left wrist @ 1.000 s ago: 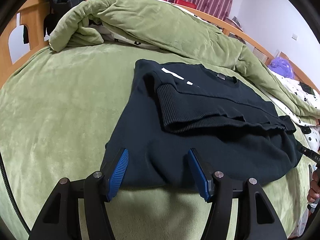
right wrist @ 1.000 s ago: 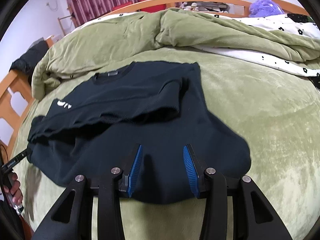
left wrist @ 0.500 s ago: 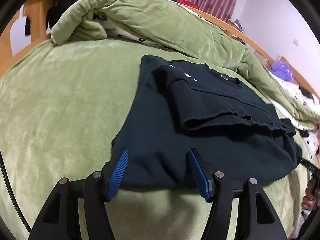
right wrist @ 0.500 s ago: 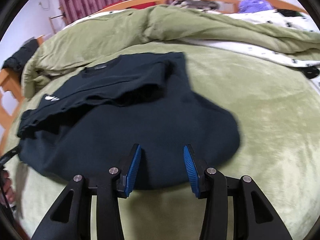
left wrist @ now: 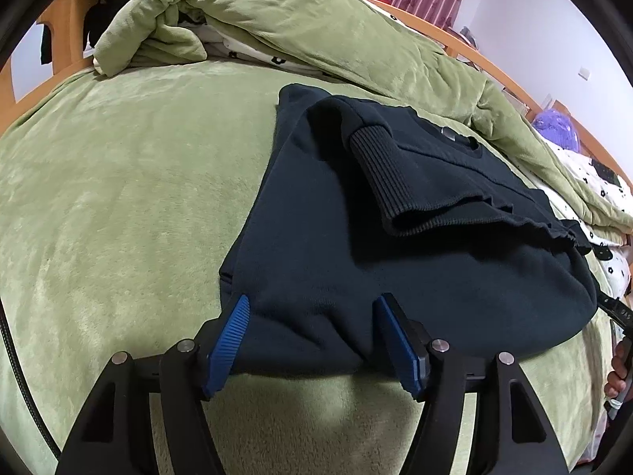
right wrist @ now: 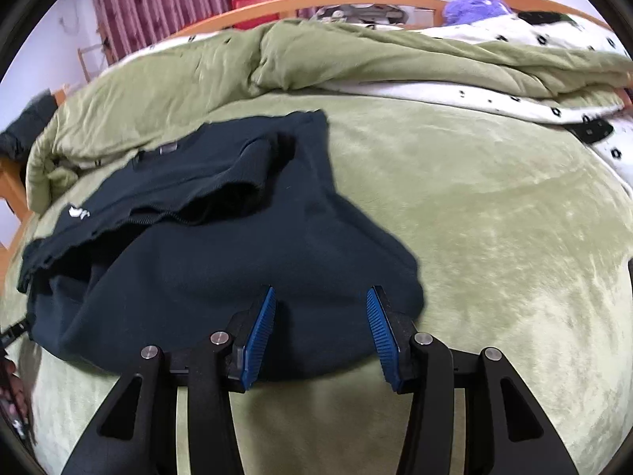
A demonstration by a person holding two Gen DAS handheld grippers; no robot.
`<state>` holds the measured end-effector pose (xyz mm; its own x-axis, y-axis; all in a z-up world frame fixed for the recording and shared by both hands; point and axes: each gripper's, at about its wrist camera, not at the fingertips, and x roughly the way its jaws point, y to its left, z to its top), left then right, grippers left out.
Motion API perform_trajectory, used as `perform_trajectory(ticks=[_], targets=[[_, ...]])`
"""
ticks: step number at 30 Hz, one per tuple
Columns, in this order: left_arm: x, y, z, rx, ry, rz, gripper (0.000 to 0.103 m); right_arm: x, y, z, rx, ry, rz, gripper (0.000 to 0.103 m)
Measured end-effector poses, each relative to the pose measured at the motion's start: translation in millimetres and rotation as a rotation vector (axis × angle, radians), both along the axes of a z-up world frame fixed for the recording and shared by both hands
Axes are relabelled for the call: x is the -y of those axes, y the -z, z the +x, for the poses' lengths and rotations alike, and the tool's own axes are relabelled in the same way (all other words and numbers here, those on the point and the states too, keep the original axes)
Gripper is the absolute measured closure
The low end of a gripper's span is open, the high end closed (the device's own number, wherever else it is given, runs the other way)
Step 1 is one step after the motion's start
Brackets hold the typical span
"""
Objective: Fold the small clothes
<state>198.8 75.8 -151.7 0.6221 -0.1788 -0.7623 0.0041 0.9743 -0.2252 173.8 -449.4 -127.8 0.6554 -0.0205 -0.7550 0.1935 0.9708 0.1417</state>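
A dark navy sweatshirt [left wrist: 316, 237] lies flat on the green bed cover [left wrist: 118, 198], its sleeves folded across the chest and a ribbed cuff [left wrist: 376, 158] on top. My left gripper [left wrist: 312, 301] sits at the near hem by the left corner. Its jaws are opening, with the hem bunched loosely between the blue pads [left wrist: 229, 336]. In the right wrist view the sweatshirt [right wrist: 237, 269] shows a small white logo at its left. My right gripper [right wrist: 321, 291] straddles the hem near the right corner, and its jaws are opening too, with cloth between them.
A green quilt [left wrist: 316, 27] with a white flower-print lining [right wrist: 554, 39] is heaped along the back of the bed. A wooden bed frame [left wrist: 67, 31] runs round it. A purple object [right wrist: 474, 4] sits far back. A person's hand [left wrist: 617, 372] shows at the right edge.
Both grippers have come lower and closer over the hem, and both pairs of jaws stand slightly wider. The hem now wrinkles between the left pads.
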Motion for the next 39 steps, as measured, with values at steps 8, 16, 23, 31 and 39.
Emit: perform_trajectory(ticks=[8,16,23,31,39], targets=[[-1.8,1.0,-4.1,0.015,0.007,-0.006,0.035,11.4,-3.4,-13.4,0.022,0.016,0.005,0.052],[-3.9,1.1,-11.2,0.015,0.006,-0.018,0.035,33.0,20.4,-3.4,-0.035,0.065,0.070,0.044],[2.4,3.4,-1.1,0.012,-0.004,0.005,0.033,24.6,38.3,26.4,-0.054,0.043,0.103,0.036],[6.2,-0.1,0.0,0.036,0.002,0.009,0.077,7.0,37.0,38.5,-0.052,-0.043,0.091,0.079],[6.5,-11.6,-13.2,0.054,0.008,-0.009,0.088,16.8,24.2,15.2,-0.024,-0.031,0.192,0.085]])
